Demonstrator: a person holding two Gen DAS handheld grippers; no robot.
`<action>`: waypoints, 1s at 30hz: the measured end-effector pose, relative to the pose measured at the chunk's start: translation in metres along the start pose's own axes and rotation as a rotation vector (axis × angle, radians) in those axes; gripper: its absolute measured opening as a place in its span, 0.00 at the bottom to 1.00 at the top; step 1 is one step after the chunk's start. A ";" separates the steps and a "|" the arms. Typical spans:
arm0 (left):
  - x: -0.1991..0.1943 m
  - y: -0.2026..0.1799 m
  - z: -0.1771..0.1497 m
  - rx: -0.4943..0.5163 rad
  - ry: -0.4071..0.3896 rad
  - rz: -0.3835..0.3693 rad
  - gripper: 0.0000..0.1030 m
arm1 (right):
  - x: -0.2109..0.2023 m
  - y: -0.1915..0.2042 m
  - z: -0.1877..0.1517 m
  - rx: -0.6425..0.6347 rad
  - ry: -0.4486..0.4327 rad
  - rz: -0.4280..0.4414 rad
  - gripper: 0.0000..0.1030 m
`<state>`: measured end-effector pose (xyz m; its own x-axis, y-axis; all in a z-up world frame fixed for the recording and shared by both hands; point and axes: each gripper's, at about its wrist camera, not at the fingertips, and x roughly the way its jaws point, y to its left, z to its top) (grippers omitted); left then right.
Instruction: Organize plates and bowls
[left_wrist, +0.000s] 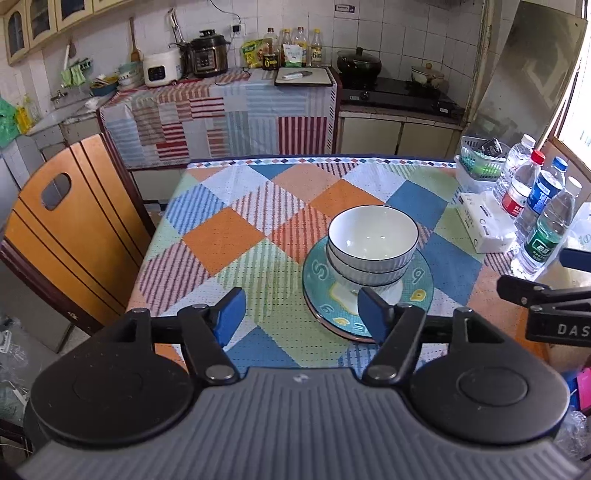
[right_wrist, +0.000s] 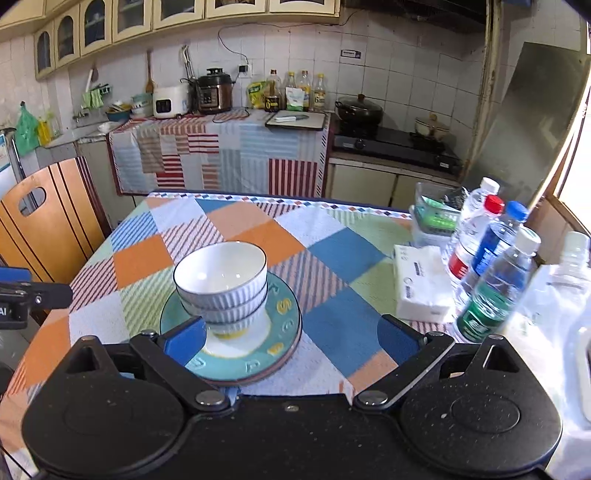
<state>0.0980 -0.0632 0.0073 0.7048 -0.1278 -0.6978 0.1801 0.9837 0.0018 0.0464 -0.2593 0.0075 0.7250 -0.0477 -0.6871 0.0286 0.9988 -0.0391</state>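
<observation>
Bowls sit nested on stacked plates mid-worktop (a tidy, compact pile, apparently finished). Left gripper and right gripper hover nearby, both spread wide, holding nothing.

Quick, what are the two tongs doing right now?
Left tongs: open, holding nothing.
Right tongs: open, holding nothing.

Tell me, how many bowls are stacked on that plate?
3, nested on the plate mid-table: top bowl, middle bowl and bottom bowl, which is mostly hidden.
</observation>
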 end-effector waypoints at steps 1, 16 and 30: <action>-0.003 0.000 -0.002 0.002 -0.006 0.007 0.71 | -0.005 0.001 -0.002 0.002 0.004 0.002 0.98; -0.030 0.002 -0.033 -0.008 -0.094 0.047 0.91 | -0.057 0.009 -0.022 0.020 -0.082 0.005 0.98; -0.021 0.004 -0.043 -0.039 -0.081 0.048 0.96 | -0.051 0.013 -0.034 0.005 -0.071 -0.033 0.98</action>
<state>0.0543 -0.0516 -0.0086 0.7653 -0.0886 -0.6375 0.1190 0.9929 0.0048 -0.0139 -0.2443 0.0174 0.7707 -0.0802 -0.6321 0.0567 0.9967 -0.0573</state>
